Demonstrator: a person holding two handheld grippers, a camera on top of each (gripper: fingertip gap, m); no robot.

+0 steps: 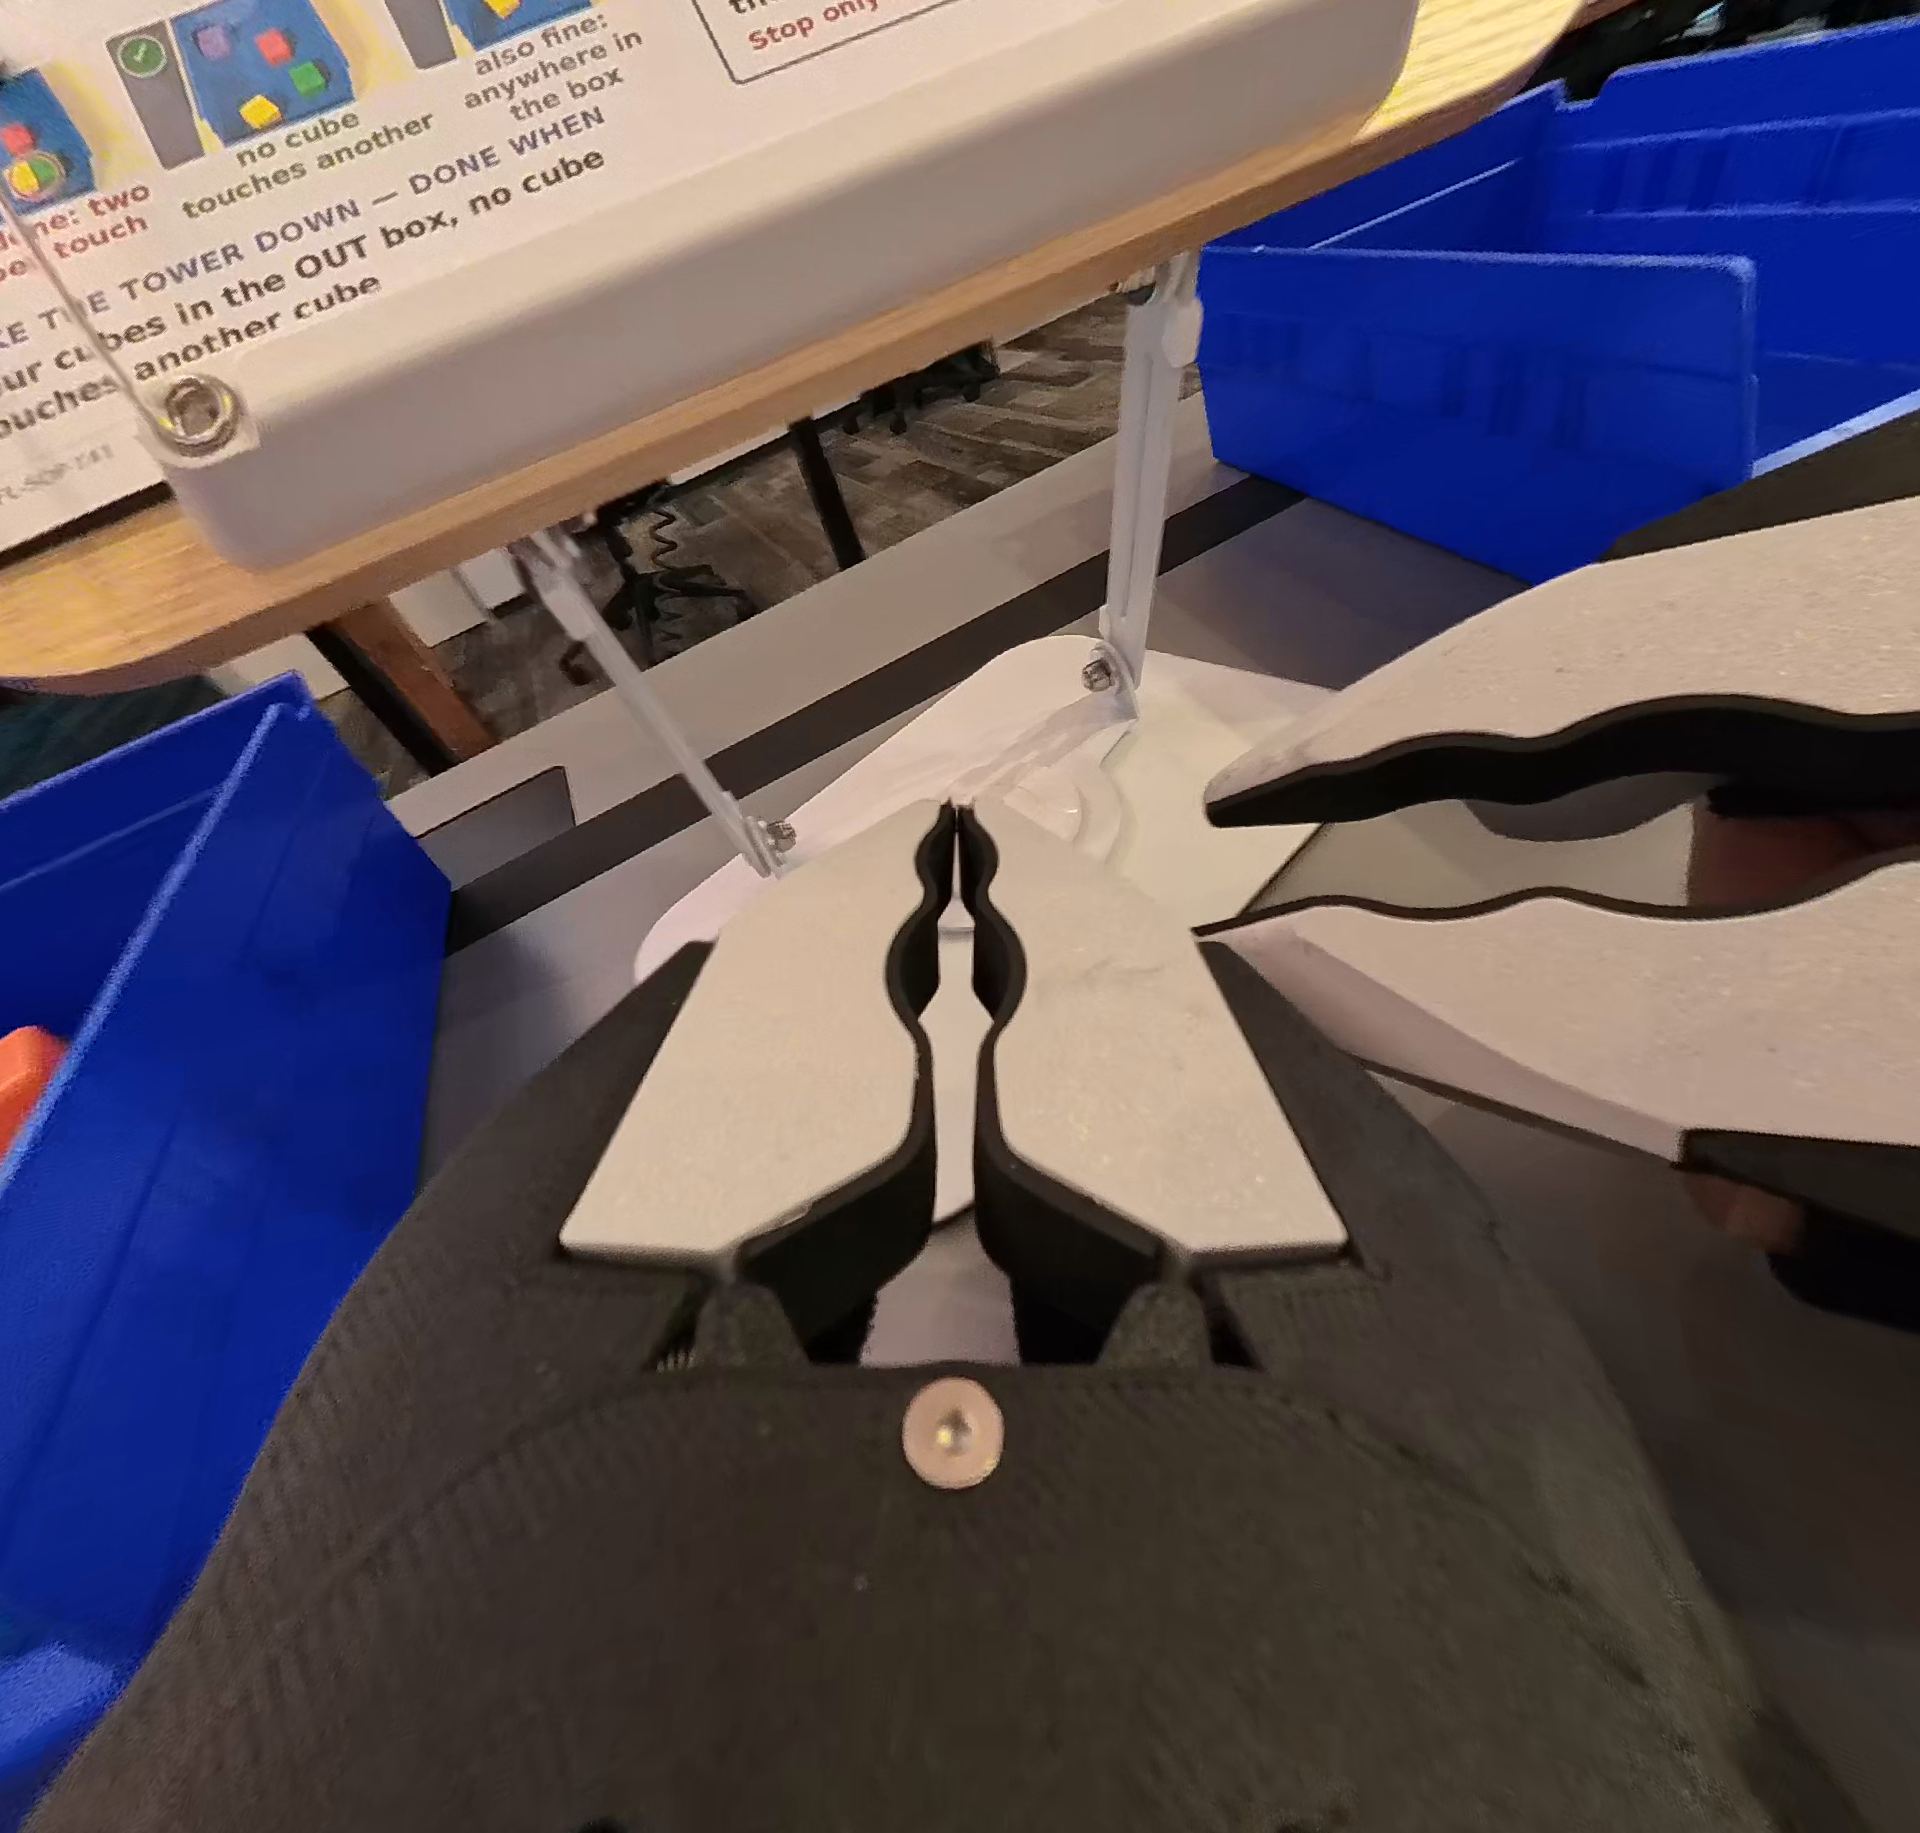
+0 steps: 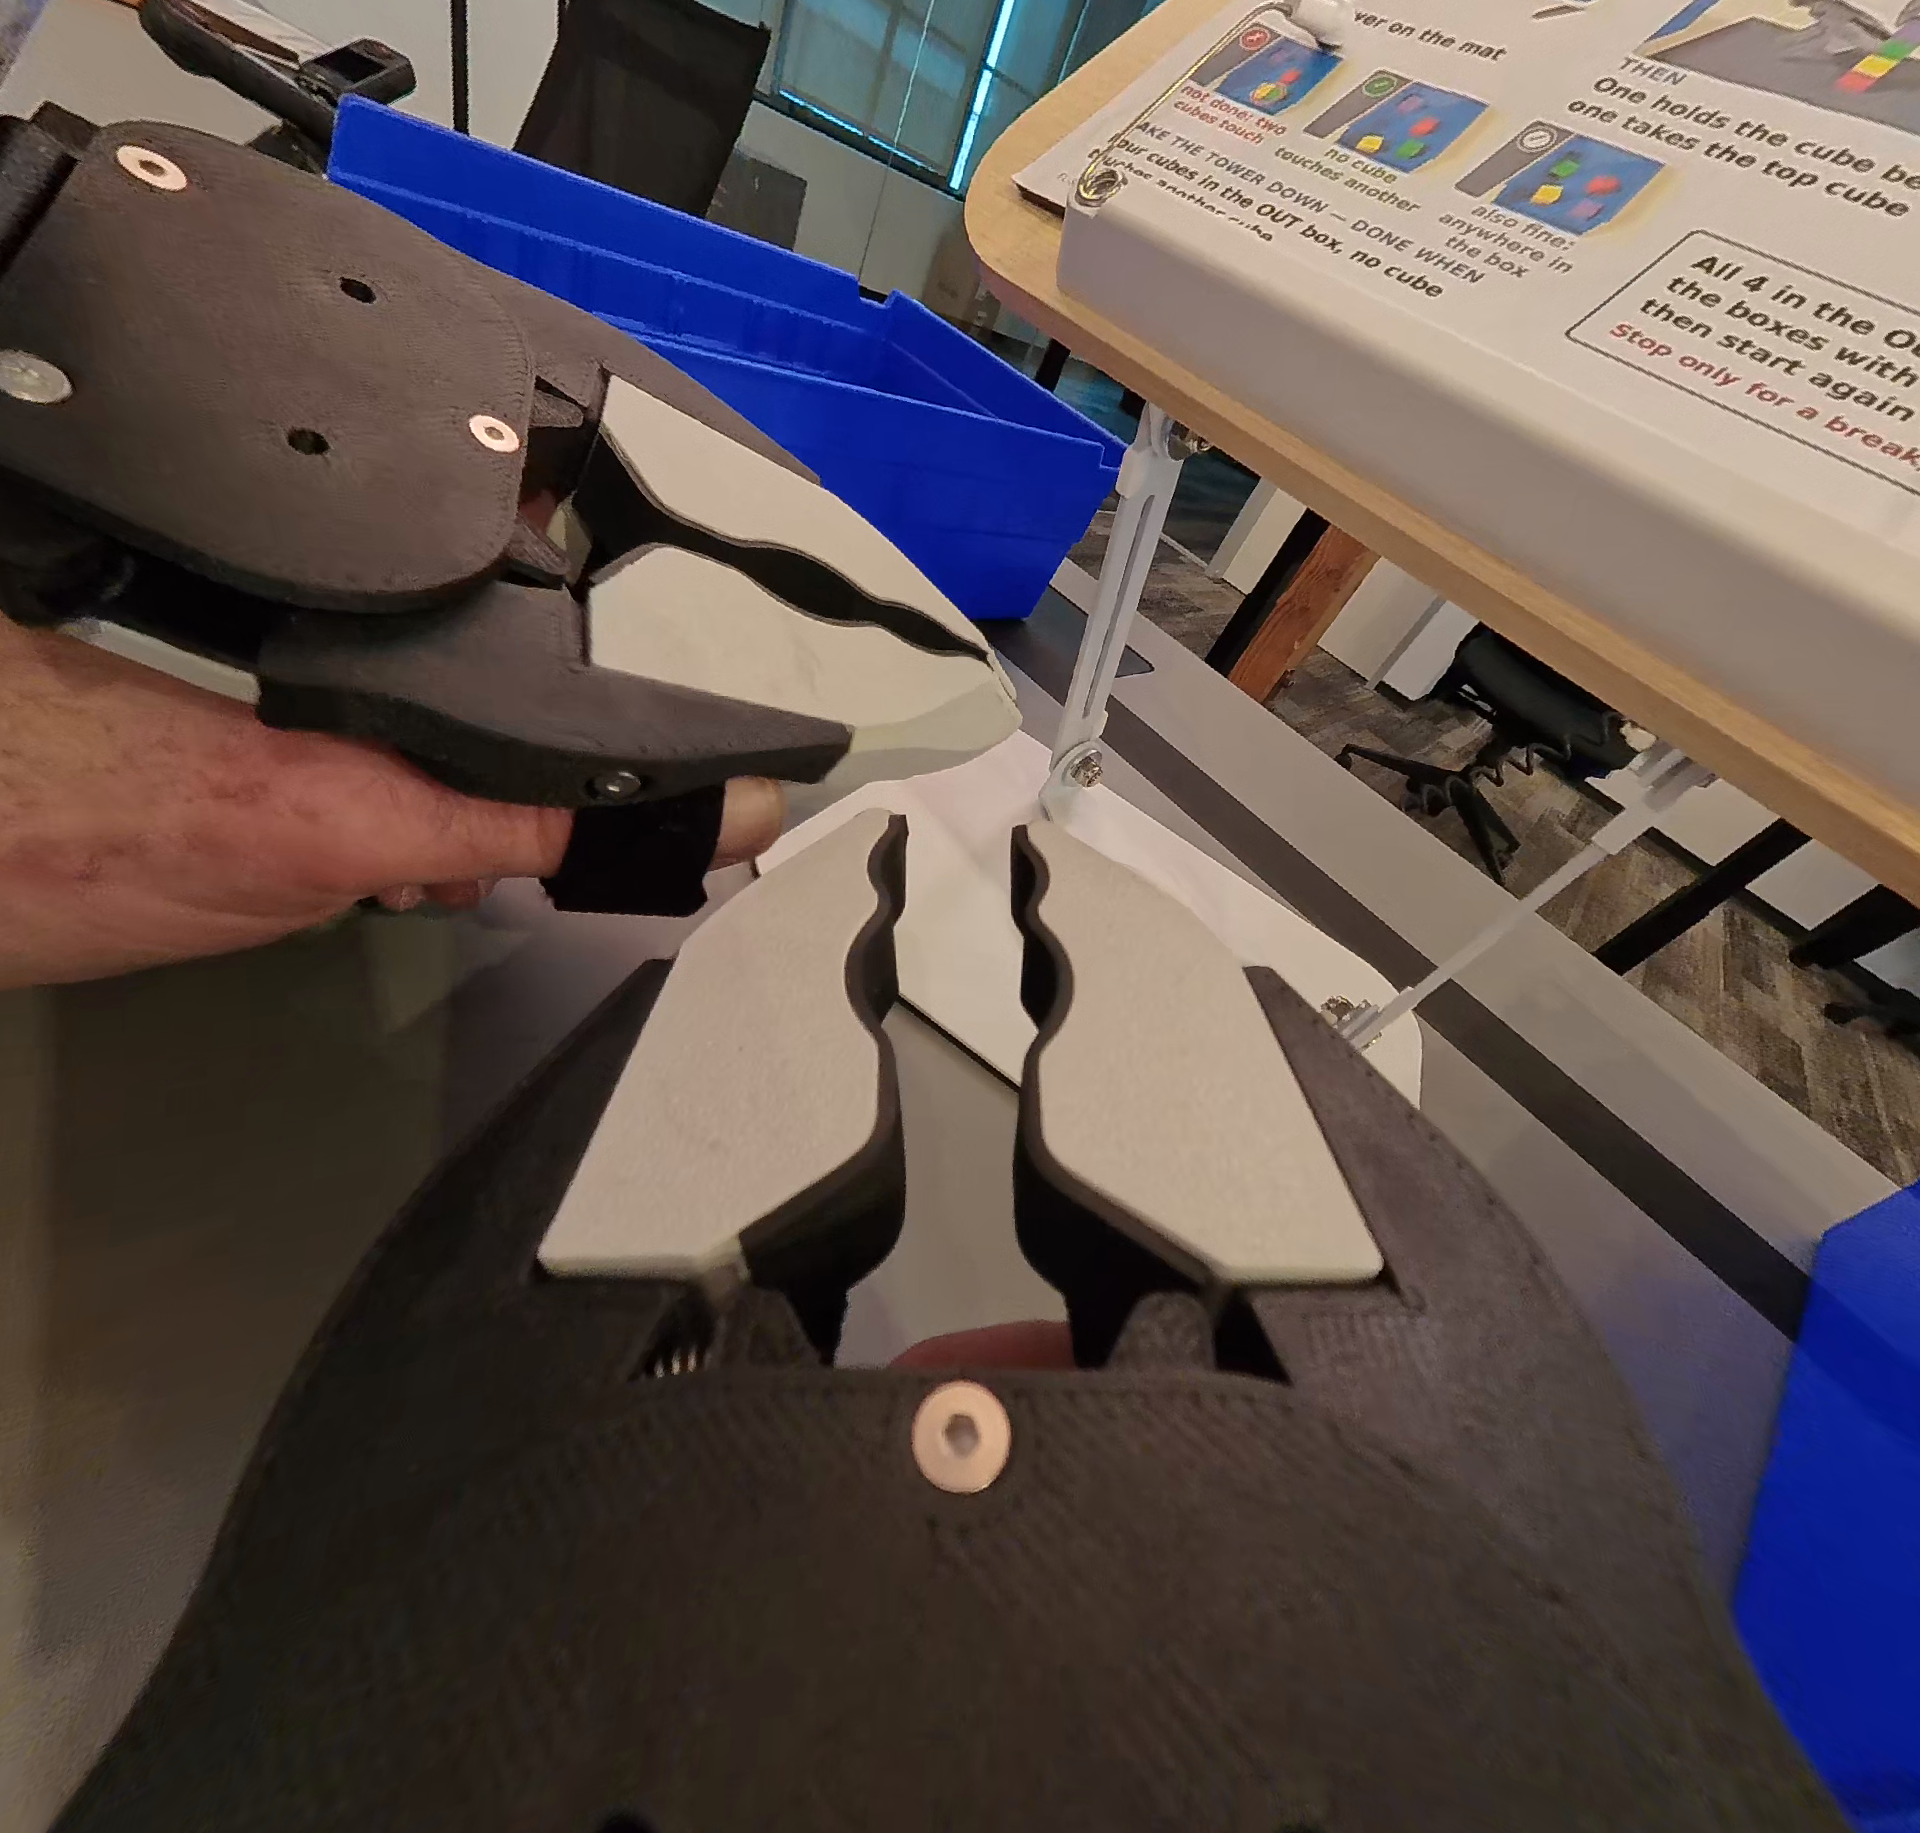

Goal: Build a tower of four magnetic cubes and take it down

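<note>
My left gripper (image 1: 956,819) is shut and empty, its tips over the white base plate (image 1: 1174,796) of a sign stand. My right gripper (image 2: 958,833) is open by a small gap and empty, over the same plate (image 2: 961,952). Each shows in the other's view: the right gripper (image 1: 1203,864) comes in from the right with its jaws apart, and the left gripper (image 2: 992,669) is held in a hand (image 2: 208,827) at the left. One orange-red cube (image 1: 26,1077) shows at the edge of the left blue bin (image 1: 208,952). No other cubes are visible.
A slanted instruction board (image 1: 520,173) on a wooden panel hangs over the work area on thin white struts (image 1: 1138,495). A second blue bin (image 1: 1558,360) stands at the right. In the right wrist view one bin (image 2: 831,391) lies behind and another (image 2: 1849,1471) at the right edge. My right fingertips sit around 4 cm from my left ones. From either gripper's tips it is about 35 cm to the orange-red cube (image 1: 26,1077).
</note>
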